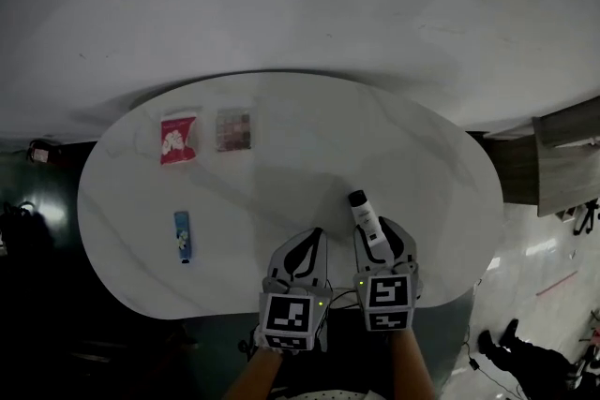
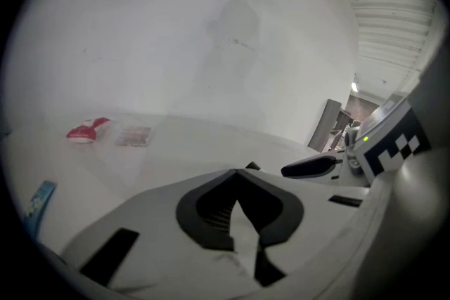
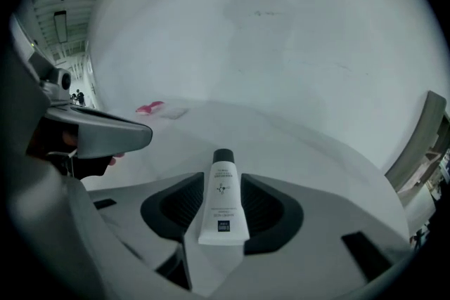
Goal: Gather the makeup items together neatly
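The white tube (image 1: 366, 213) lies on the bench (image 1: 309, 155) between the jaws of the right hand-held gripper (image 1: 377, 226), black cap pointing away from us. We read these jaws as partly apart: the pads flank the tube's sides closely and do not appear to press on it. The left hand-held gripper (image 1: 311, 237) sits just beside the right one, jaws fully together and holding nothing.

The tube is close to the near edge of the bench, right of centre. The blue tube (image 1: 183, 236) lies well apart to the left, also near the near edge. The red sachet (image 1: 178, 138) and the palette (image 1: 234, 128) lie side by side at the far left, near the far edge. We see bare bench surface between the white tube and all three.

Both hand-held grippers point away from us and slope down, marker cubes facing up, forearms entering over the near edge
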